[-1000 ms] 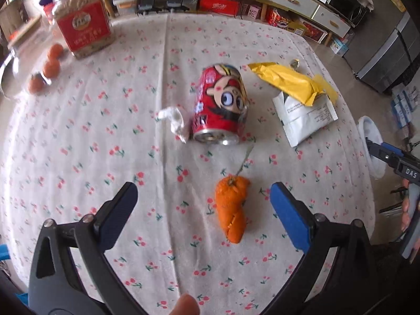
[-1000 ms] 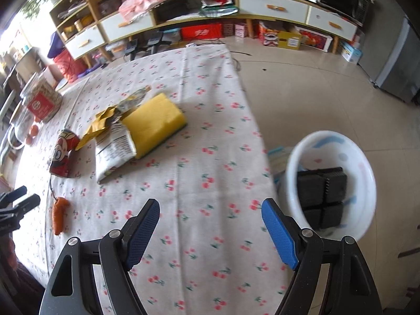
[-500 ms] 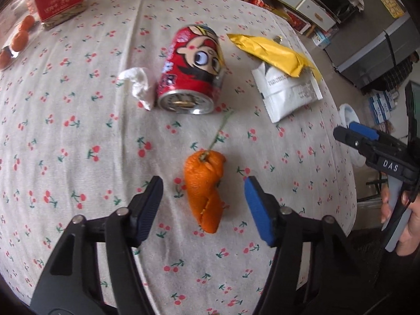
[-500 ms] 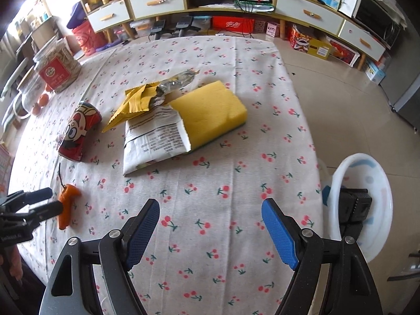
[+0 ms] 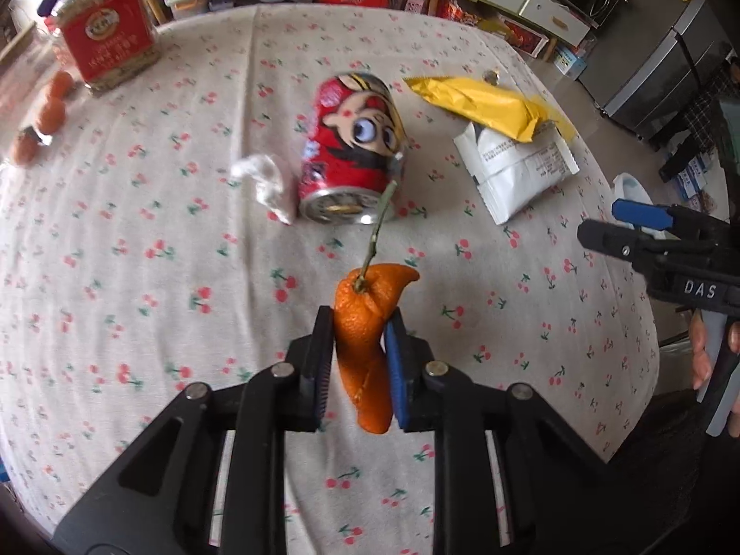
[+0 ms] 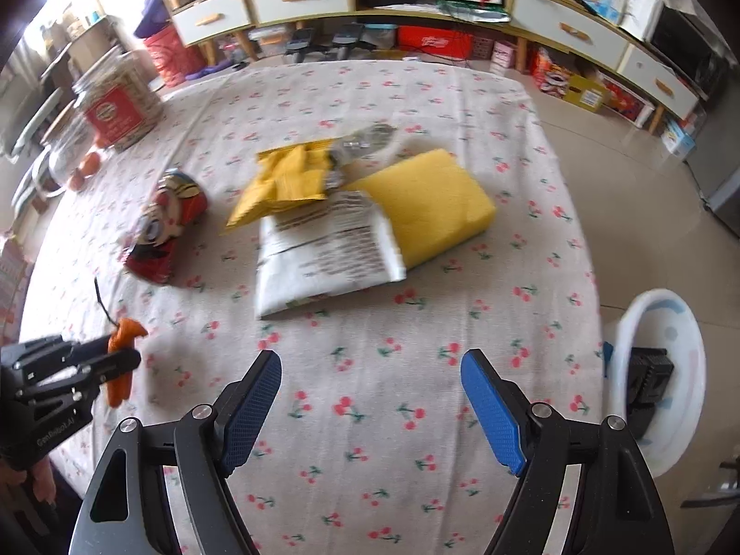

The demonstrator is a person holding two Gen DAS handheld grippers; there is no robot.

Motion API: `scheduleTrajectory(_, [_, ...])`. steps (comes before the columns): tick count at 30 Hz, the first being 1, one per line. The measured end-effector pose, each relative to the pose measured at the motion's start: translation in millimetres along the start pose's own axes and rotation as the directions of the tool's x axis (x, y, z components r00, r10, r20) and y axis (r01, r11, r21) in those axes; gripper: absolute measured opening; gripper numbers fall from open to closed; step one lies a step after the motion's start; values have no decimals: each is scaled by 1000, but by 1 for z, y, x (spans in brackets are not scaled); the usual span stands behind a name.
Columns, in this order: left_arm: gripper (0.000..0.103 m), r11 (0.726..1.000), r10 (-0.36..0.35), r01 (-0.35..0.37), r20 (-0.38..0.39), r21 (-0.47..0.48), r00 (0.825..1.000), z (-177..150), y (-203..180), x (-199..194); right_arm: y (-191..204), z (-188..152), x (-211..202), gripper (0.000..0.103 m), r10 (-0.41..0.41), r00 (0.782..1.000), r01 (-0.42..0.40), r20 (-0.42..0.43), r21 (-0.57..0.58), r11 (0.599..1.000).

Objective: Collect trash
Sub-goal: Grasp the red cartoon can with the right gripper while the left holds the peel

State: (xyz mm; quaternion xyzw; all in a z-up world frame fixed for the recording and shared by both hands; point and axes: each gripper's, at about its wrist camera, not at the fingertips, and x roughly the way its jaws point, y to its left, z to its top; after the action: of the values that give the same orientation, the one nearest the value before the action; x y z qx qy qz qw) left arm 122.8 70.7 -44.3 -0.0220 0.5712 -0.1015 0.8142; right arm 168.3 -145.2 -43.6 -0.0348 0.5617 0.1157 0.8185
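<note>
Left wrist: "DAS" on right tool (image 5: 640, 226)

Cherry-print tablecloth (image 6: 370, 92), low shelving with white drawers (image 6: 300, 0), glossy tiled floor (image 6: 624, 162), daylight

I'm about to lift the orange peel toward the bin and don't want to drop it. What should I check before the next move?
1. Orange peel sits between the left tongs, whose jaws are closing: ok.
2. Grip fully firm: cannot tell.
3. Peel's stem clear of the red can: cannot tell, they overlap in view.
4. Right tongs open and empty: ok.
5. White basin beside the table has room: ok.
</note>
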Motion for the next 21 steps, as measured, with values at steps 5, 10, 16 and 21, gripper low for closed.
scheduleTrajectory(5, [23, 999, 52, -51, 36, -19, 998, -1, 17, -12, 20, 6, 4, 81, 0, 1000, -1, -28, -38, 999])
scheduleTrajectory(10, [23, 996, 71, -70, 21, -56, 997, -6, 37, -12, 52, 26, -8, 81, 67, 998, -68, -15, -83, 994])
scheduleTrajectory(16, [23, 988, 104, -100, 28, -120, 994, -16, 58, -21, 97, 61, 4, 81, 115, 993, -116, -15, -119, 986])
scheduleTrajectory(21, [23, 980, 119, -112, 34, -164, 992, -20, 73, -23, 122, 82, 34, 81, 147, 988, -151, -58, -94, 984])
